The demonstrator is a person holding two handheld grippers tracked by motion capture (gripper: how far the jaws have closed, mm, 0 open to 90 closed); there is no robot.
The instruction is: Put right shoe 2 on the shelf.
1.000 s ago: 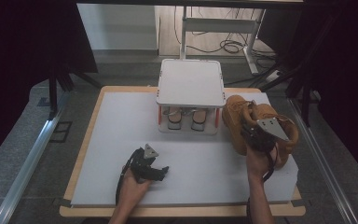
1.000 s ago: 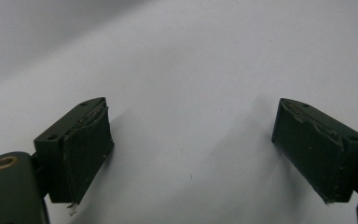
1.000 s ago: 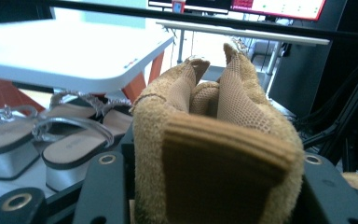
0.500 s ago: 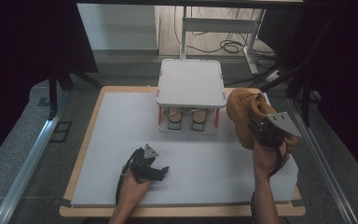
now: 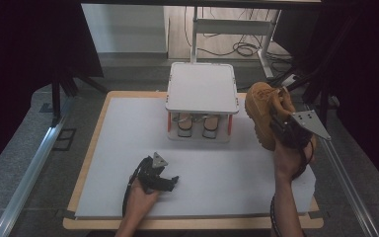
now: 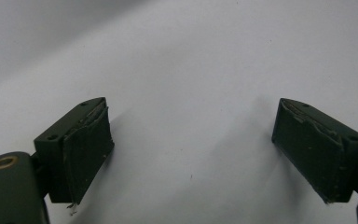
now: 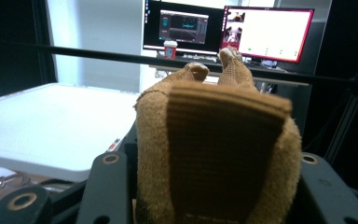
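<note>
In the lower middle of the high view, left of centre, the left gripper (image 5: 154, 174) lies low on the white worktop (image 5: 128, 128), a hand around it. Its own view shows the two black jaws spread wide apart with bare white surface between them, grasping nothing. At the upper centre of the high view a small white shelf stand with red legs (image 5: 202, 89) sits on the worktop, a pair of shoes (image 5: 196, 126) tucked beneath its flat top. To the right of it, in the right middle of that frame, a tan suede ankle boot with a thick pale sole (image 5: 264, 111) hangs raised off the worktop, just beside the stand's right edge and tipped on a slant. The right gripper (image 5: 288, 131) clamps it: in the right gripper view the jaws are closed on either side of the boot's (image 7: 214, 154) soft brown collar, a ribbed darker panel facing the camera, with lit monitors (image 7: 228, 30) in the upper background.
</note>
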